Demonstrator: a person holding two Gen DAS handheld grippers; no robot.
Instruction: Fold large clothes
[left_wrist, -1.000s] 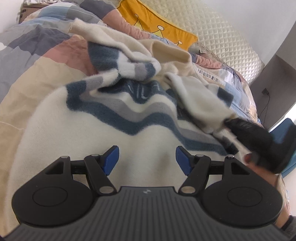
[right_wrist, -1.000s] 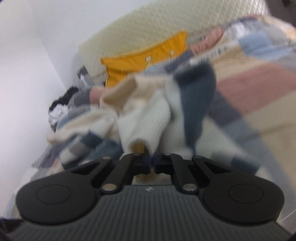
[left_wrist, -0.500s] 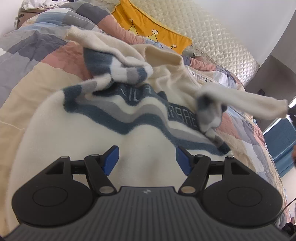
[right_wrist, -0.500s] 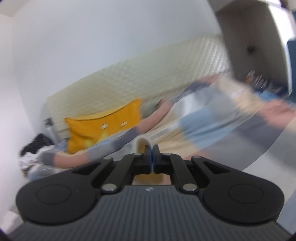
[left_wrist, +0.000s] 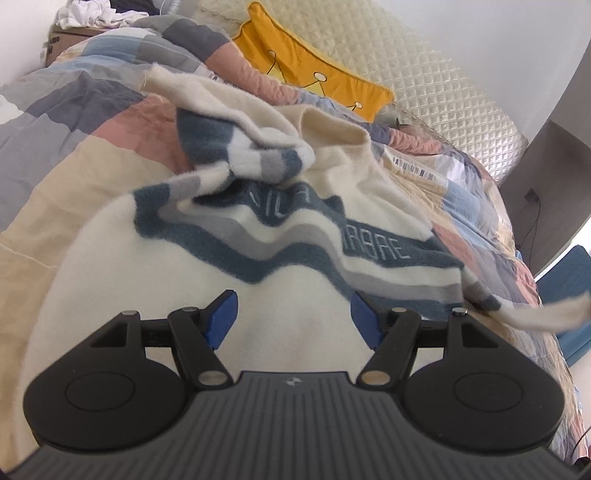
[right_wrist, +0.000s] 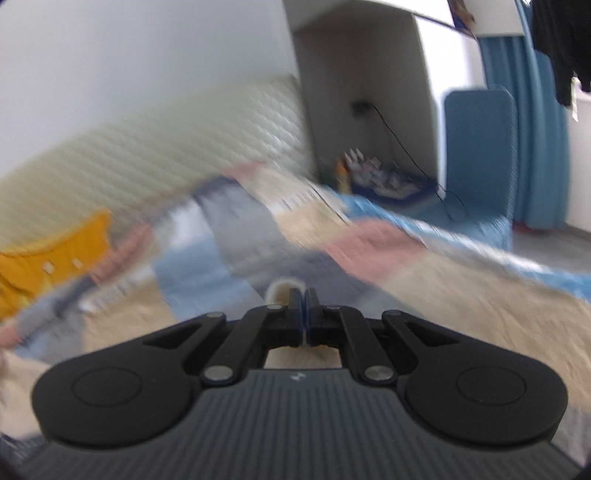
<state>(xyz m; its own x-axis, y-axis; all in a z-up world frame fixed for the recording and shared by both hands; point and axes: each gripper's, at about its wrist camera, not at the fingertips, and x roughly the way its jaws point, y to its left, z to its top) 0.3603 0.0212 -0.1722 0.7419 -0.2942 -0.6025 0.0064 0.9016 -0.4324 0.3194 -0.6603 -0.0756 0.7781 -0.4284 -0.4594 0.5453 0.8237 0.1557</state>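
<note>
The left gripper (left_wrist: 293, 317) hovers over the sweater (left_wrist: 280, 236), fingers apart; the right gripper's (right_wrist: 304, 308) fingers clamp its sleeve (right_wrist: 279, 290).

1. Cream fleece sweater (left_wrist: 155, 280), crossed by wavy navy, grey and white bands with pale lettering.
2. Patchwork bedspread (left_wrist: 85, 122) in beige, pink, grey and light blue.
3. Yellow cushion (left_wrist: 314, 62) with small crown outlines.
4. Cream quilted headboard (left_wrist: 436, 74), diamond-stitched.
5. Blue curtain (right_wrist: 535, 122).

Plenty of open patchwork quilt (left_wrist: 74, 122) left of the cream fleece sweater (left_wrist: 155, 280); bunched sleeve knot (left_wrist: 251, 155) blocking mid-garment.
</note>
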